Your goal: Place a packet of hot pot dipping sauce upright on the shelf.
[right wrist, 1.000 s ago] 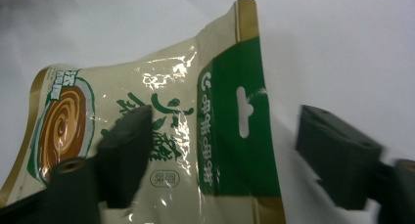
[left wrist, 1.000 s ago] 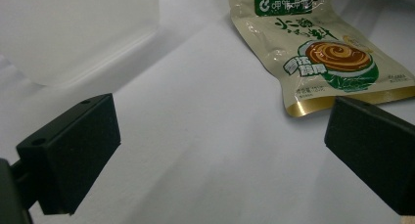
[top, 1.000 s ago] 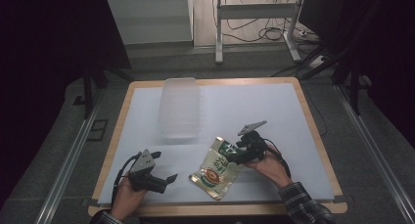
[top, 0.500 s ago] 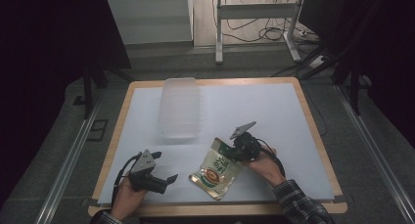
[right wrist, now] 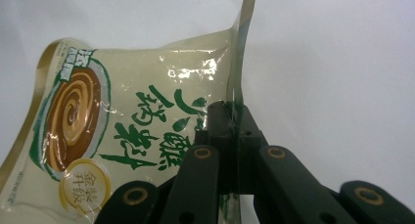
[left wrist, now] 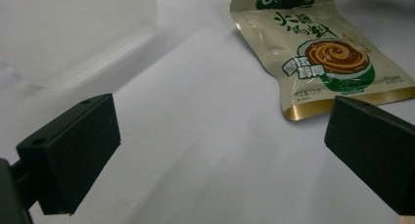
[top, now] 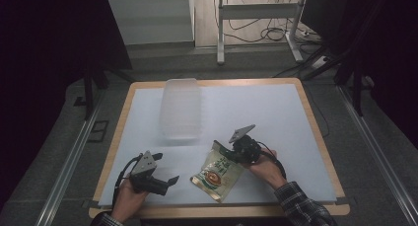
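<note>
Setting, high view: wooden-edged table (top: 315, 132) under a white sheet, dark room around, cables on the floor beyond the far edge.
Container, high view: clear plastic box (top: 181, 109), left of centre toward the far edge.
Snack pouch, high view: cream and green pouch (top: 217, 172) near the near edge, right of centre.
Right gripper, high view: right gripper (top: 227, 154) at the pouch's upper edge, its jaws having just closed on it.
Left gripper, high view: left gripper (top: 165, 168) near the near left corner, jaws spread, apart from the pouch.
Left gripper view: both jaws wide apart over bare sheet; pouch (left wrist: 323, 57) ahead to the right, box (left wrist: 73, 33) ahead to the left.
Right gripper view: jaws pinched together on the pouch's (right wrist: 122, 131) top seam, which stands upright between them.
</note>
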Available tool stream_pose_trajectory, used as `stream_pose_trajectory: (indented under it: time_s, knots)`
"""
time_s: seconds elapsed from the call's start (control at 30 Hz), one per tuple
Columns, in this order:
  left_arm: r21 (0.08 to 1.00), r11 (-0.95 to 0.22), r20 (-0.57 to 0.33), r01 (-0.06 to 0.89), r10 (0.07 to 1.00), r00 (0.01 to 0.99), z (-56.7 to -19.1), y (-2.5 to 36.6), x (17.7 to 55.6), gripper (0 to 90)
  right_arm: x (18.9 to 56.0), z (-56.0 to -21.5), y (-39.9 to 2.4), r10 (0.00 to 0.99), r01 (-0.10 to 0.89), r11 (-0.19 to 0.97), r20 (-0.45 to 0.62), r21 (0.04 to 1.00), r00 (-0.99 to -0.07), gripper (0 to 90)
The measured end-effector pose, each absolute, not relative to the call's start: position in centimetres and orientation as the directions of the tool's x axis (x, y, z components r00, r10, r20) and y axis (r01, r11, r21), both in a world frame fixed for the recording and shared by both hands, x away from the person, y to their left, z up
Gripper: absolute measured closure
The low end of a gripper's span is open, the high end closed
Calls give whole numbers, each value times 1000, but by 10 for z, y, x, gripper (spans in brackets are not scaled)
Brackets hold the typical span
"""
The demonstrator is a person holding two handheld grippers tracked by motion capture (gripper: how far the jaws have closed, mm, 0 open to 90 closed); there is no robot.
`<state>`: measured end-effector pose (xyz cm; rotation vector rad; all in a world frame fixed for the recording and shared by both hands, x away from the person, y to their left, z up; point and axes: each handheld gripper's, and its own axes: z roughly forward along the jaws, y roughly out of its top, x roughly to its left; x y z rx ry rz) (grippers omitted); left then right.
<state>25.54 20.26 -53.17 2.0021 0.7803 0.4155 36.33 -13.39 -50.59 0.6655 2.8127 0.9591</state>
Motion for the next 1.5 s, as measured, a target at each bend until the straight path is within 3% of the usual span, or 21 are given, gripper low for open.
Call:
stream_pose_trajectory:
  time_s: [0.3,0.7,1.5]
  knots:
    - [855,-375,-15,359,673,739,-531,203,255,0,358,-494,-135,440,367,680,48,635,-897,890]
    - [853,-380,-10,357,672,740,-531,203,255,0,357,-463,-140,402,391,623,151,678,-903,891]
    - [857,-377,-9,352,672,740,-530,204,255,0,354,-400,-134,325,304,581,128,755,-937,892]
